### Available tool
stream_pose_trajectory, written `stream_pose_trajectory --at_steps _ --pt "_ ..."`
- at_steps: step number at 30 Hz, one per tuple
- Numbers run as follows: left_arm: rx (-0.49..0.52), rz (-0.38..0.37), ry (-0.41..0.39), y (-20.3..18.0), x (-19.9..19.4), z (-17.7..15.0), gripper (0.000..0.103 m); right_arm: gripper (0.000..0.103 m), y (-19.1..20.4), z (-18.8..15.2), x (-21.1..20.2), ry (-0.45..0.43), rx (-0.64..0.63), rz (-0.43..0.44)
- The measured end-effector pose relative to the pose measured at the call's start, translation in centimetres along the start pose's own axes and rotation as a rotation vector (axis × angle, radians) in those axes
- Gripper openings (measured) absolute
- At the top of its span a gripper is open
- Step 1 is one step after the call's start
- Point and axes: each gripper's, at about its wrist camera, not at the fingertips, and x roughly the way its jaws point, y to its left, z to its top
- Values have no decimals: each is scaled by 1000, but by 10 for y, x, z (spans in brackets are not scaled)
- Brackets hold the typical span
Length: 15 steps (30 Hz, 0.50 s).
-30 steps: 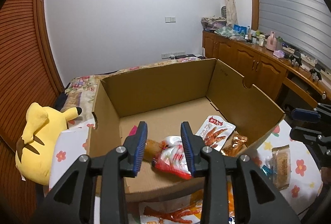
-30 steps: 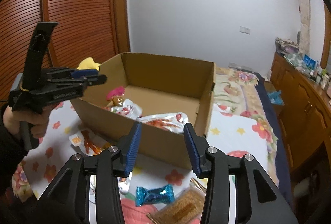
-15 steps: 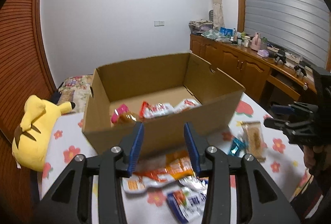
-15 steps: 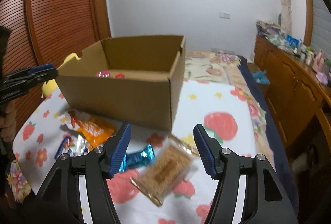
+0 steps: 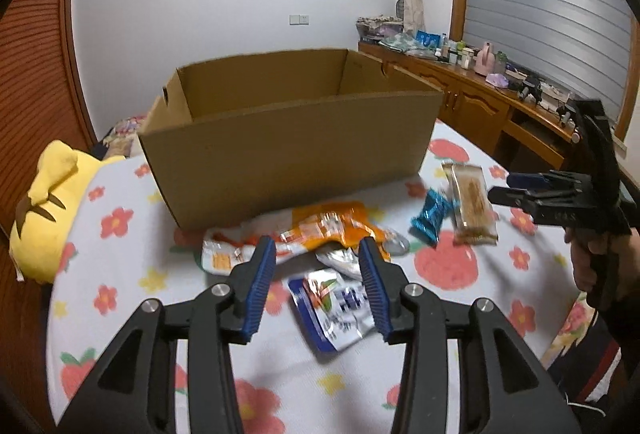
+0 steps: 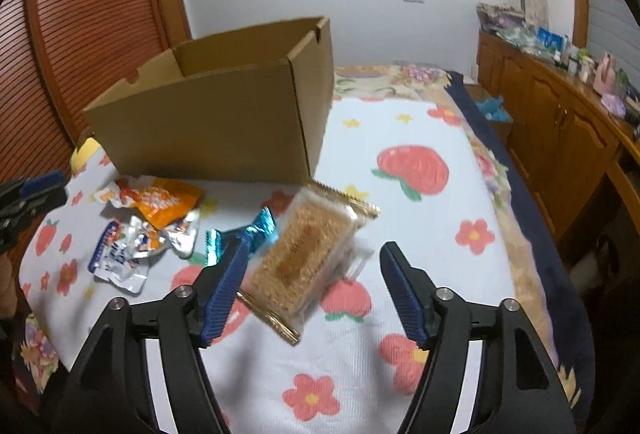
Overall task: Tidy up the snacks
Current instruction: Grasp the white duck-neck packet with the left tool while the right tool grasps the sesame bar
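An open cardboard box (image 5: 288,149) (image 6: 224,129) stands on the flowered bedspread. In front of it lie an orange packet (image 5: 332,230) (image 6: 164,199), a blue-and-white packet (image 5: 336,310) (image 6: 116,254), a blue-foil candy (image 5: 432,218) (image 6: 256,230) and a clear-wrapped cereal bar (image 5: 472,201) (image 6: 308,254). My left gripper (image 5: 318,282) hovers over the blue-and-white packet, its jaws opening with nothing gripped. My right gripper (image 6: 316,278) hovers above the cereal bar, its jaws opening wide and not touching it. In the left wrist view the right gripper (image 5: 520,189) appears at the right, held by a hand.
A yellow plush toy (image 5: 44,201) lies left of the box. Wooden cabinets (image 6: 560,129) with clutter on top line the right wall beside the bed's edge. A slatted wooden door (image 6: 80,33) stands behind the box on the left.
Both grippers have pulled back from the box and dropped toward the bedspread. The left now faces the loose packets instead of the box's inside. The right has opened wider over the cereal bar.
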Motion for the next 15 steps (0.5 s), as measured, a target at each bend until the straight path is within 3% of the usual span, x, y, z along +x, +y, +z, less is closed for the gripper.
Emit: stream_pose_trajectory --at_steps 15 --pt "-9 -13 74 -6 20 -29 44 74 4 10 46 67 43 -8"
